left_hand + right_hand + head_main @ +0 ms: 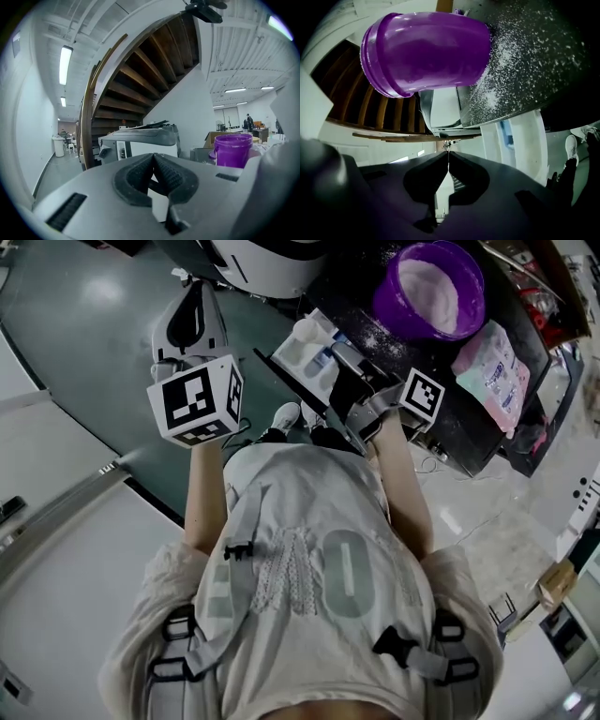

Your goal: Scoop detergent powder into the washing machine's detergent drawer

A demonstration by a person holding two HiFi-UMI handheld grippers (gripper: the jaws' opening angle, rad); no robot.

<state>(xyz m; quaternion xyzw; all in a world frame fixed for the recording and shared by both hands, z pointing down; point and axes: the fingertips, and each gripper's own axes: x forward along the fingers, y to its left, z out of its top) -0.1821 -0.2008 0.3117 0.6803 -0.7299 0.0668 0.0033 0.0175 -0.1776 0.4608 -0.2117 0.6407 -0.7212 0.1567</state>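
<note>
The head view looks down on a dark desk at the upper right of the frame, dusted with white specks. On it stands a purple bucket, open, with white powder inside, and a pink bag lies just beside it toward the right edge. At upper centre a white drawer is pulled out, its compartments facing up. Only this view shows the powder in the bucket, the bag and the drawer's compartments. It also shows the person's pale shirt and both forearms reaching forward.

The left gripper view shows the left tongs closed tip to tip with nothing between them. The bucket stands upright at the right of the frame, with a grey-topped white machine at centre. It alone shows the room: a wooden staircase climbing overhead, a long ceiling light at upper left, white walls and a far hall.

The right gripper view is turned sideways. The right tongs are likewise closed and empty. The bucket fills the upper left of the frame, the speckled desk the upper right, and a shoe shows at the right edge.

The floor is glossy grey-green.
</note>
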